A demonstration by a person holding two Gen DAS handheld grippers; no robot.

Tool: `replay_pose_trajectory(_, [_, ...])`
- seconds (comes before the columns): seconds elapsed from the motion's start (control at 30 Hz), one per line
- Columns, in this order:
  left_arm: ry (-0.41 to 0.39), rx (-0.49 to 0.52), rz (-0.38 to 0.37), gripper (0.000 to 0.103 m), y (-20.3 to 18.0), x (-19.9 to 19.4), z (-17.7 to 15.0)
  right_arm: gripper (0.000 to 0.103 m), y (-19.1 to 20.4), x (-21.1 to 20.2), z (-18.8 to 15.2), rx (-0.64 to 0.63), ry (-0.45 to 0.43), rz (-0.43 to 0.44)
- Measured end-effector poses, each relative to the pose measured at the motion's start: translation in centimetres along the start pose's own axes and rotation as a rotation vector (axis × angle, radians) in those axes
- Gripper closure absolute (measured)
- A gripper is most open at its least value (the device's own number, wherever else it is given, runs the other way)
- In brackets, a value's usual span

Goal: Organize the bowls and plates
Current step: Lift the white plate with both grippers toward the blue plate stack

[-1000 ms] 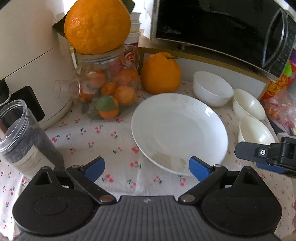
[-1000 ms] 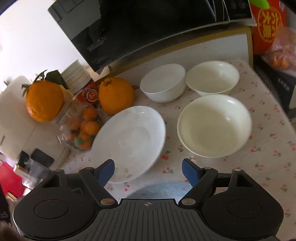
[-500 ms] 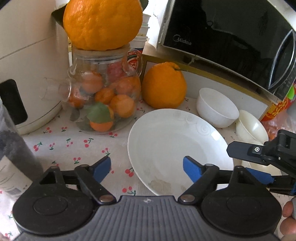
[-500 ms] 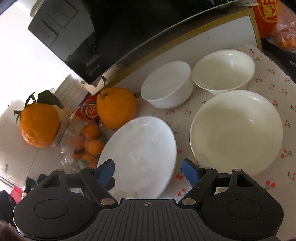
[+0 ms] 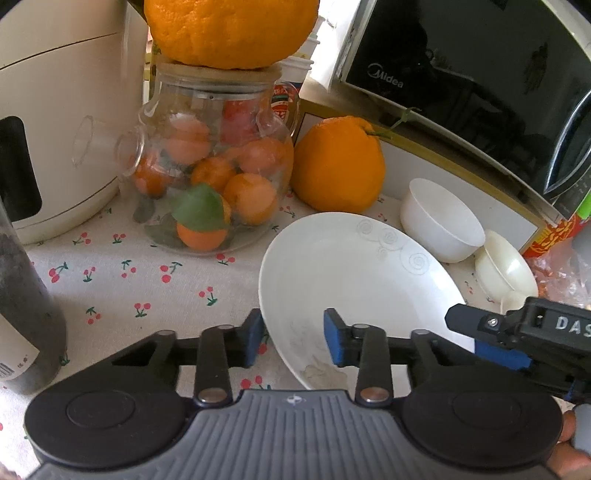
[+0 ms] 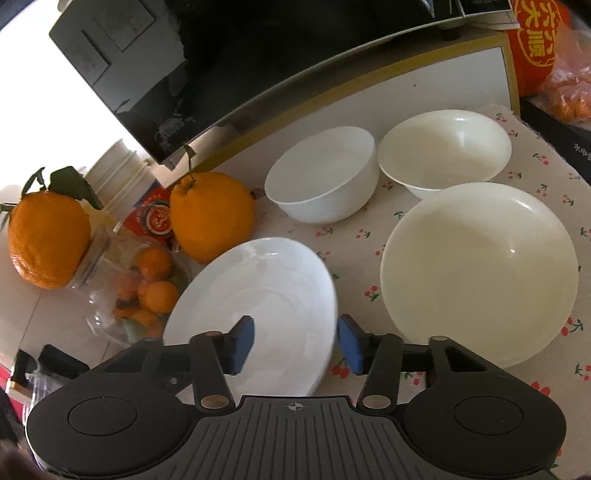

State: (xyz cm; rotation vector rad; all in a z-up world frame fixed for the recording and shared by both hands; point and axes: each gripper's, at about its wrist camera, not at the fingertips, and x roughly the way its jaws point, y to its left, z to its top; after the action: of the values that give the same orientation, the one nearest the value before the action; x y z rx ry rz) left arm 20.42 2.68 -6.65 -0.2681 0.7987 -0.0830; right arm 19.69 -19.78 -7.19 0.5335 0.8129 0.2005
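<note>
A white plate [image 5: 354,280] [image 6: 258,295] lies on the cherry-print cloth. My left gripper [image 5: 293,341] straddles its near left rim, jaws partly closed but with a gap still showing. My right gripper [image 6: 295,341] straddles its near right rim, also partly closed; it shows in the left wrist view [image 5: 480,332]. A large cream bowl [image 6: 480,273] sits right of the plate. A white bowl [image 6: 325,177] [image 5: 439,218] and a cream bowl [image 6: 447,147] [image 5: 506,269] stand behind.
A glass jar of small oranges [image 5: 214,177] with a big orange [image 5: 229,29] on top stands left of the plate. Another orange [image 5: 338,166] sits behind it. A microwave [image 5: 480,74] is at the back, a white appliance [image 5: 55,129] and a dark container [image 5: 26,314] at left.
Both grippers have moved in onto the plate's near rim from either side, and both jaws have narrowed. The plate looks slightly tilted now.
</note>
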Motion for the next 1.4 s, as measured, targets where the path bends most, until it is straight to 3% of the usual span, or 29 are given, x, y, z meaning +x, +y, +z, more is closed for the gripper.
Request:
replay_pose_trajectory(0.13, [0.001, -0.003, 0.009, 0.076, 0.0, -0.1, -0.1, 0.074, -0.3, 0.0, 0.0, -0.014, -0.01, -0.021])
replay_pose_trajectory(0.27, [0.011, -0.026, 0.003, 0.079, 0.3, -0.3, 0.0, 0.079, -0.6, -0.4, 0.1, -0.003, -0.009, -0.013])
replay_pose_trajectory(0.5, [-0.006, 0.005, -0.006, 0.081, -0.1, -1.5, 0.0, 0.079, 0.2, -2.4, 0.5, -0.045, -0.052, 0.003])
replay_pose_trajectory(0.8, [-0.003, -0.034, -0.038, 0.081, -0.2, -2.9, -0.4, 0.079, 0.4, -4.6, 0.2, -0.07, -0.056, -0.008])
replay_pose_trajectory(1.4, [-0.065, 0.045, -0.107, 0.081, -1.8, -9.2, -2.7, 0.079, 0.0, -11.7, -1.6, -0.131, -0.1, 0.017])
